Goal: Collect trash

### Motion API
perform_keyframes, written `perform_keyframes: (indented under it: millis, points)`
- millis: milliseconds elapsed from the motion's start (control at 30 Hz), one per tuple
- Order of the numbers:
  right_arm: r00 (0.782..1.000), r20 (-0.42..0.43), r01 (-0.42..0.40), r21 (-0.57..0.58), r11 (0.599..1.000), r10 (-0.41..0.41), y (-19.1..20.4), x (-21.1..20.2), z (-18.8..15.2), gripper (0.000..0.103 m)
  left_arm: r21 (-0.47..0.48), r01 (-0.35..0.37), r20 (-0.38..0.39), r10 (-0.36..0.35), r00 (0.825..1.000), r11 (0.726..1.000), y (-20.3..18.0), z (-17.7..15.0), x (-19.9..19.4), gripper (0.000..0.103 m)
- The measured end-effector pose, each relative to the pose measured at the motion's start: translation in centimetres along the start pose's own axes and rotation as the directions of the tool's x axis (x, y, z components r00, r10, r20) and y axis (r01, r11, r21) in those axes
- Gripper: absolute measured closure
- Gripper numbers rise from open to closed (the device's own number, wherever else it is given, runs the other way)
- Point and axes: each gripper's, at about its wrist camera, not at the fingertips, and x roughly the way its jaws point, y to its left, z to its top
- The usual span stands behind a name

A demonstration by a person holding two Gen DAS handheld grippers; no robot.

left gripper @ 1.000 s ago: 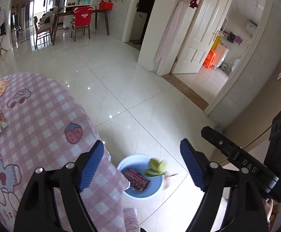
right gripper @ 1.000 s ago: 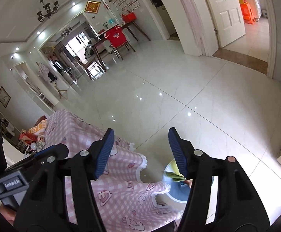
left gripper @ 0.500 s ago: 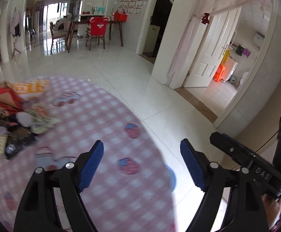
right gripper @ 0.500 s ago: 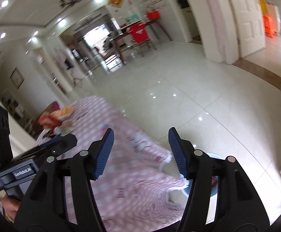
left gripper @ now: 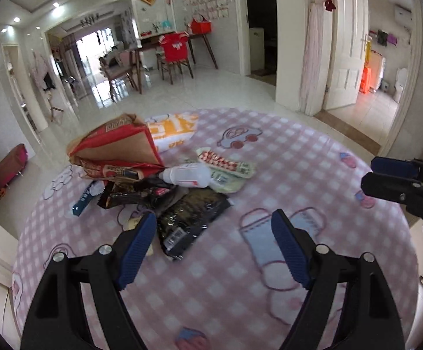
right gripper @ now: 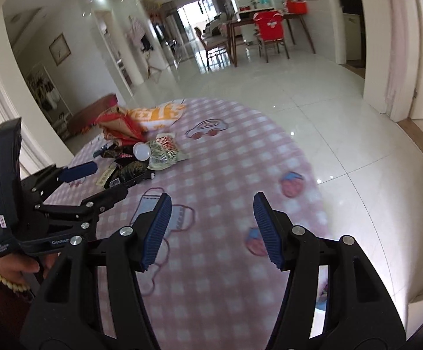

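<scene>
Pink-and-white checked cloth with cartoon prints covers the round tabletop (left gripper: 298, 157), which stands on a glossy white tiled floor (right gripper: 342, 110). Nearest, the left hand-held gripper (left gripper: 214, 248) hovers over the cloth with its blue pads wide apart and nothing between them. The right hand-held gripper (right gripper: 211, 230) hangs over the near right part of the tabletop, its jaws partly open and empty. Just beyond the left one lies the trash pile: a black wrapper (left gripper: 191, 218), a white plastic bottle (left gripper: 188, 175) on its side, a red-and-green snack packet (left gripper: 226, 164), then a red-and-brown paper bag (left gripper: 118, 148) and an orange-and-white bag (left gripper: 173, 129) at the far edge. Farther off stands a dining table with chairs (left gripper: 173, 52).
</scene>
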Motion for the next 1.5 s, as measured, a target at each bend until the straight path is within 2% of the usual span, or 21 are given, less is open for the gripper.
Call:
perform_keyframes:
  millis: [67, 133, 200, 300, 367, 400, 500, 567, 800, 900, 1033, 1267, 1500]
  points:
    - [1.000, -0.009, -0.002, -0.014, 1.000, 0.002, 0.8, 1.2, 0.5, 0.045, 0.008, -0.016, -0.008, 0.016, 1.000, 1.000, 1.0, 0.1, 0.9, 0.024]
    - [1.000, -0.018, 0.000, -0.027, 1.000, 0.000, 1.5, 2.4, 1.1, 0.045, 0.014, 0.001, -0.027, 0.000, 1.000, 1.000, 1.1, 0.4, 1.7, 0.043]
    - [1.000, -0.025, -0.001, -0.036, 0.999, 0.000, 1.9, 3.4, 1.6, 0.045, 0.027, 0.017, -0.047, -0.016, 0.999, 1.000, 1.0, 0.6, 3.0, 0.049]
    - [1.000, -0.031, 0.001, -0.055, 0.998, -0.003, 2.7, 4.6, 2.2, 0.045, 0.075, -0.016, -0.051, 0.020, 0.999, 0.997, 0.5, 0.6, 4.0, 0.053]
    - [0.999, -0.037, 0.005, -0.072, 0.997, -0.008, 3.1, 5.5, 2.8, 0.045, 0.082, -0.003, -0.053, 0.007, 0.999, 0.997, 0.3, 0.5, 4.2, 0.064]
    - [0.999, -0.042, 0.007, -0.080, 0.997, -0.010, 3.4, 6.0, 3.1, 0.045, 0.095, -0.034, -0.051, 0.039, 0.998, 0.995, 0.1, 0.5, 4.2, 0.073]
    - [0.997, -0.061, 0.032, -0.110, 0.993, -0.039, 3.9, 7.9, 4.1, 0.046, 0.054, -0.011, -0.051, 0.014, 0.999, 0.998, 0.6, 0.6, 3.8, 0.084]
    - [0.996, -0.083, 0.029, -0.130, 0.991, -0.040, 4.3, 9.0, 4.5, 0.050, 0.004, 0.021, -0.052, -0.021, 0.998, 1.000, 1.4, 0.6, 3.2, 0.088]
    - [0.989, -0.142, 0.004, -0.208, 0.978, -0.034, 6.2, 12.1, 5.2, 0.062, -0.110, 0.040, -0.055, -0.046, 0.997, 0.993, 3.7, 0.1, 2.0, 0.091]
    - [0.985, -0.165, 0.012, -0.252, 0.968, -0.055, 6.7, 13.2, 5.2, 0.080, -0.141, 0.047, -0.044, -0.053, 0.998, 0.989, 4.3, -0.1, 1.3, 0.091]
    - [0.987, -0.157, 0.000, -0.246, 0.969, -0.040, 6.3, 12.5, 5.1, 0.087, -0.206, 0.059, -0.024, -0.065, 0.998, 0.977, 5.2, -0.3, 0.2, 0.091]
    - [0.996, -0.084, -0.042, -0.145, 0.988, 0.029, 3.8, 6.7, 3.8, 0.087, -0.286, 0.101, 0.064, -0.086, 0.994, 0.953, 5.4, -0.2, -3.7, 0.091]
    - [0.996, 0.027, -0.088, -0.023, 0.996, 0.088, 0.4, -1.5, 1.9, 0.087, -0.245, 0.191, 0.144, -0.159, 0.977, 0.951, 1.3, 1.4, -7.5, 0.091]
